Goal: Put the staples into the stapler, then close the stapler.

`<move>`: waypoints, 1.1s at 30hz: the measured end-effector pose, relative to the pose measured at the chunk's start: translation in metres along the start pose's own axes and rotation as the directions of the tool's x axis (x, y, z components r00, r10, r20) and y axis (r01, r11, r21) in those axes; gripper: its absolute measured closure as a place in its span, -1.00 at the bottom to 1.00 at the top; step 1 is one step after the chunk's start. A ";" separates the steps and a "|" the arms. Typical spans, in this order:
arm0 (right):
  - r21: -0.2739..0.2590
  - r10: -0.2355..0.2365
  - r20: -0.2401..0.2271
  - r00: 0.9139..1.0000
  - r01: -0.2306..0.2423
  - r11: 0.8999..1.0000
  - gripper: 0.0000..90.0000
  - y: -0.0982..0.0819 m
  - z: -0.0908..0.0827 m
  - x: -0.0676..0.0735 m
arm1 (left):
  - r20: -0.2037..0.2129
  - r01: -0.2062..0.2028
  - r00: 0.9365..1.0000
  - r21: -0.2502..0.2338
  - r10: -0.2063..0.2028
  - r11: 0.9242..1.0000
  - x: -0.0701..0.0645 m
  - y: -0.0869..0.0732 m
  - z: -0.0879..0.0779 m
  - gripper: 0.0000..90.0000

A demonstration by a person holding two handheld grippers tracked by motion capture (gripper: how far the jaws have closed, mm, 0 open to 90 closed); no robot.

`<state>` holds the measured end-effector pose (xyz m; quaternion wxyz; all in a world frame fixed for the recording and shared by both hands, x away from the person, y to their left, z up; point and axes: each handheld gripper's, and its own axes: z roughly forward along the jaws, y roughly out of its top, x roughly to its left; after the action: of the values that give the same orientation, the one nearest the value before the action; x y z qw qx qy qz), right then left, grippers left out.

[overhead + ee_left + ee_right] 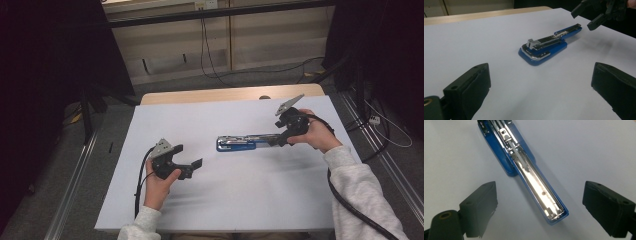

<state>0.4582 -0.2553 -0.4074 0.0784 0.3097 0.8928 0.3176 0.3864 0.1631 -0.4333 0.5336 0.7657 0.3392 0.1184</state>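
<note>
Two claws are held released. A blue stapler (245,142), swung open, lies mid-worktop (210,120); the right claw (281,139) is poised at its 3 o'clock end, presumably for gripping, while the left claw (189,161) waits at 8 o'clock.

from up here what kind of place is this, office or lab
Probably a lab or recording rig, not an office: a table under a white sheet, loose cables over grey carpet, and metal floor rails beside it.

The right gripper view's top edge cuts off the blue stapler's (524,167) far end
</note>
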 end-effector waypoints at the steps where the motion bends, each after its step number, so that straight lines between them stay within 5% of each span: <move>1: -0.003 0.003 0.005 1.000 -0.003 1.000 -0.74 -0.002 -0.001 0.001 | -0.006 0.004 1.000 0.008 -0.004 1.000 0.000 0.003 0.006 -0.95; 16: -0.018 0.045 0.019 0.999 -0.044 0.999 -0.77 -0.024 -0.008 0.003 | 0.004 0.016 1.000 0.032 -0.016 0.999 0.005 0.012 0.036 -0.94; 26: -0.029 0.076 0.058 0.995 -0.075 0.997 -0.77 -0.037 -0.017 0.004 | -0.042 0.029 0.999 0.062 -0.027 0.998 0.011 0.016 0.051 -0.92; 29: -0.042 0.086 0.069 0.994 -0.083 0.996 -0.77 -0.038 -0.017 0.005 | -0.058 0.032 0.998 0.070 -0.028 0.997 0.013 0.014 0.055 -0.78; 32: -0.030 0.079 0.084 0.993 -0.077 0.997 -0.74 -0.039 -0.016 0.006 | -0.097 0.032 0.995 0.070 -0.026 0.997 0.014 0.014 0.059 -0.27; 33: -0.024 0.079 0.085 0.993 -0.077 0.997 -0.72 -0.039 -0.016 0.006 | -0.101 0.036 0.994 0.083 -0.028 0.996 0.014 0.014 0.061 -0.27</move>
<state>0.4286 -0.2837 -0.4188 0.1073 0.3568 0.8725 0.3160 0.4356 0.1244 -0.4480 0.4850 0.7751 0.3824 0.1335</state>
